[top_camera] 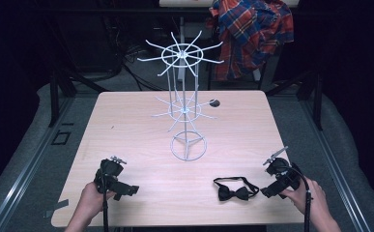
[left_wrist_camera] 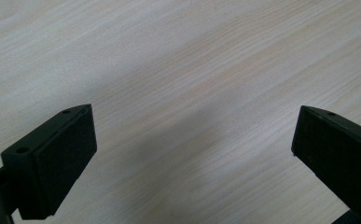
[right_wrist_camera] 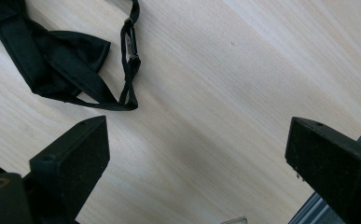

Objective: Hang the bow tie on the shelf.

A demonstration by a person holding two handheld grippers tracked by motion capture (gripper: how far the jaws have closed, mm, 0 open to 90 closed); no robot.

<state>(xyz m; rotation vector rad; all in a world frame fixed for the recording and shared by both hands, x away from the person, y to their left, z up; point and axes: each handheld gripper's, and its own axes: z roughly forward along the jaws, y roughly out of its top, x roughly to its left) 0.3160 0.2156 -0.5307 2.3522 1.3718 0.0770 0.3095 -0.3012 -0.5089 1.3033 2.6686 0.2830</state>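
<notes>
**Bow tie flat near table's front edge**

While lying on the table, bow tie, strap looped behind. Just beside it, right gripper, jaws spread, nothing between. Well apart, left gripper, jaws likewise released. Beyond, wire rack upright.

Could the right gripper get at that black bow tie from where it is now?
Probably yes. The right gripper stands open just beside the bow tie, which lies flat on the table with bare wood between them; the wire rack stands farther back, out of the way.
</notes>
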